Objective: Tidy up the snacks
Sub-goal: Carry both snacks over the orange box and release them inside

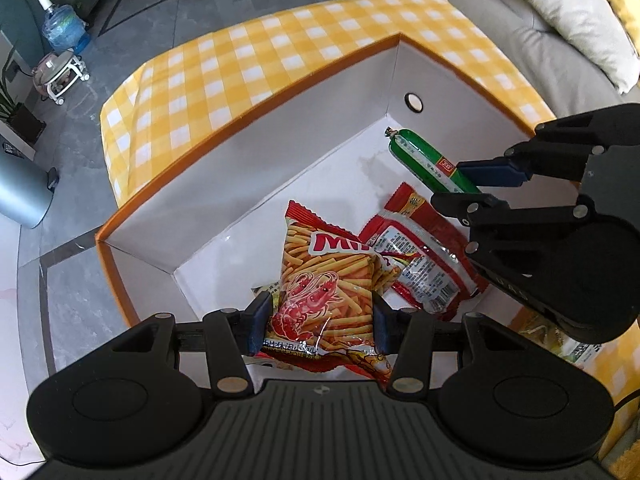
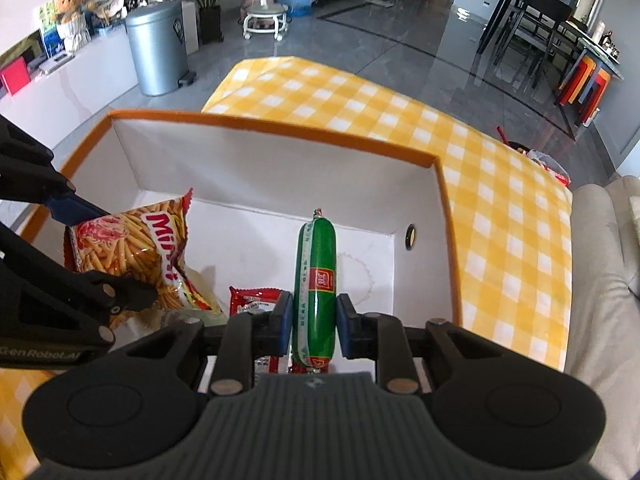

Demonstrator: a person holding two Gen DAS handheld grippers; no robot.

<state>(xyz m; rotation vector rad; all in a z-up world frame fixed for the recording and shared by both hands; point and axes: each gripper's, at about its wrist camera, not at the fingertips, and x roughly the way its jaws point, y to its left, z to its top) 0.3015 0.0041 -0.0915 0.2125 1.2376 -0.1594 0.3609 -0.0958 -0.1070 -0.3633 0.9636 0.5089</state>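
Snacks over white box (image 1: 248,168), centre frame: left gripper (image 1: 318,320) clamps shrimp-stick bag (image 1: 324,292); right gripper (image 2: 314,326) clamps green sausage (image 2: 316,272). Red packet (image 1: 420,256) lies on box floor, right of bag.

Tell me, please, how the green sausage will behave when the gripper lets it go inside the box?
The green sausage is round and smooth, so it will probably roll a little on the flat white floor of the box. Its glossy wrapper looks slippery. It juts straight from the right gripper without sagging, so it seems fairly stiff.
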